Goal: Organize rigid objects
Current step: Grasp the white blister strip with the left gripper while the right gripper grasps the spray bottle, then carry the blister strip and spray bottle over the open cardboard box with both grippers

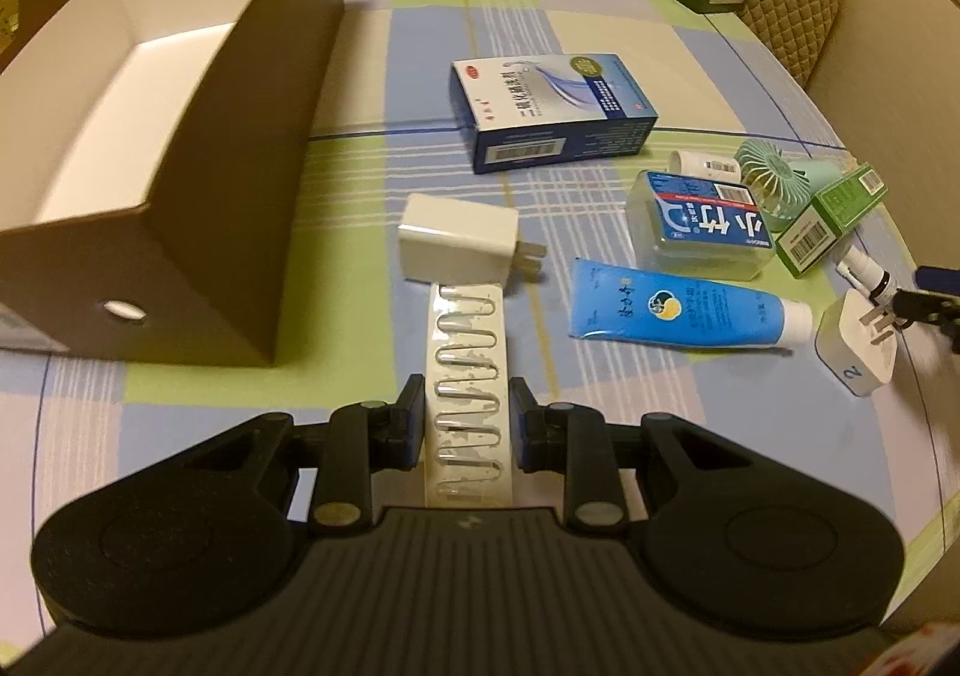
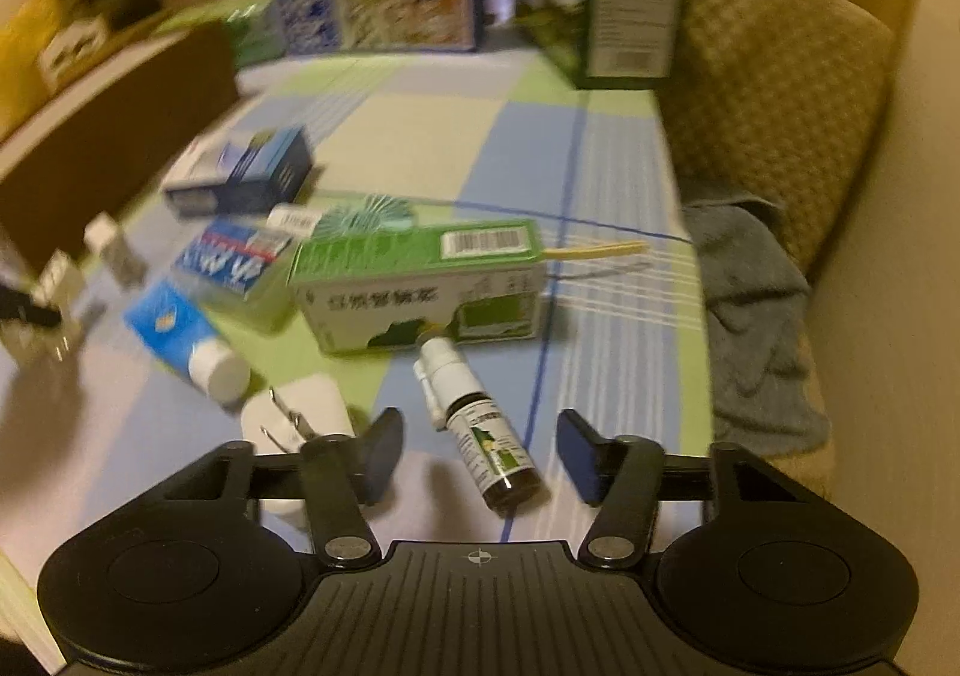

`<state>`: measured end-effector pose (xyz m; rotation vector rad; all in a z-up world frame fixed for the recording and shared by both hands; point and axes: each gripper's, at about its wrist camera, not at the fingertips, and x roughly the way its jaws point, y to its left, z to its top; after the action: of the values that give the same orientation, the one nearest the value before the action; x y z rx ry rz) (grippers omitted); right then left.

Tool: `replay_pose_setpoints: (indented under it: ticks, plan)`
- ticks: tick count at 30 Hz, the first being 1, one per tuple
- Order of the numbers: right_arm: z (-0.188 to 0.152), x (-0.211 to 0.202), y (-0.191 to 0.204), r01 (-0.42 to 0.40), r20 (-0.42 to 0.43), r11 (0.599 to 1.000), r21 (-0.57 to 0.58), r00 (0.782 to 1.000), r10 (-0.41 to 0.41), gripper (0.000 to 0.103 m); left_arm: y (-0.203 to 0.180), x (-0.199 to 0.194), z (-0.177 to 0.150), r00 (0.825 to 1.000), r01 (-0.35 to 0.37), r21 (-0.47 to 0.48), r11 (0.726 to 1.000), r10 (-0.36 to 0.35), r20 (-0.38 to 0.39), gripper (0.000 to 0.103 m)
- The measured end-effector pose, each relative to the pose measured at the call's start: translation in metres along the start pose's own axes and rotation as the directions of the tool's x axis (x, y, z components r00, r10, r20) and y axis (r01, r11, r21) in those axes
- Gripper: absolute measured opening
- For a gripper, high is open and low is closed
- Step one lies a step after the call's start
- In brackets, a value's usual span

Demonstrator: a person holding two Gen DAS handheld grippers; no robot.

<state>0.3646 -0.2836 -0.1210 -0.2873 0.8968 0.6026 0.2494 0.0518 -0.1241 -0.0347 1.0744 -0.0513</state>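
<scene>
Left claw clamped on the blister strip, right claw straddling the spray bottle.

My left claw (image 1: 462, 424) pinches the clear blister strip (image 1: 465, 376) by its long edges at lower centre, likely to carry it to the brown box (image 1: 198, 184) at upper left; beyond lie the white charger (image 1: 456, 244) and blue carton (image 1: 552, 111). My right claw (image 2: 480, 454) stands apart, pads not touching the spray bottle (image 2: 486, 430) lying between them on the surface (image 2: 420, 135), green carton (image 2: 420, 286) behind.

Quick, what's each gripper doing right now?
Left gripper: closed on the strip of clear vials.
Right gripper: open, fingers either side of the small spray bottle, not pressing it.
</scene>
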Motion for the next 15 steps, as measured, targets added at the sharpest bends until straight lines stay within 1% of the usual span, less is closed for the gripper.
replay_pose_setpoints:
  ticks: [3,8,12,15]
  plan:
    - [0.000,0.009,-0.001,-0.007,-0.019,0.998,-0.055,1.000,0.006,0.045,0.004,-0.007,-0.004,1.000,-0.003,-0.015,1.000,0.003,0.008,0.023]
    - [0.001,0.018,-0.005,-0.032,-0.064,0.992,-0.120,0.998,0.025,0.035,0.007,-0.015,-0.012,1.000,-0.012,-0.035,0.999,0.012,0.015,0.023]
    - [-0.001,0.017,-0.005,-0.042,-0.068,0.990,-0.137,0.997,0.033,0.020,0.006,-0.021,-0.019,1.000,-0.016,-0.047,0.999,0.017,0.018,0.023]
    - [-0.003,0.013,-0.005,-0.043,-0.074,0.992,-0.121,0.997,0.034,0.020,0.004,-0.026,-0.023,1.000,-0.018,-0.053,0.998,0.019,0.024,0.023]
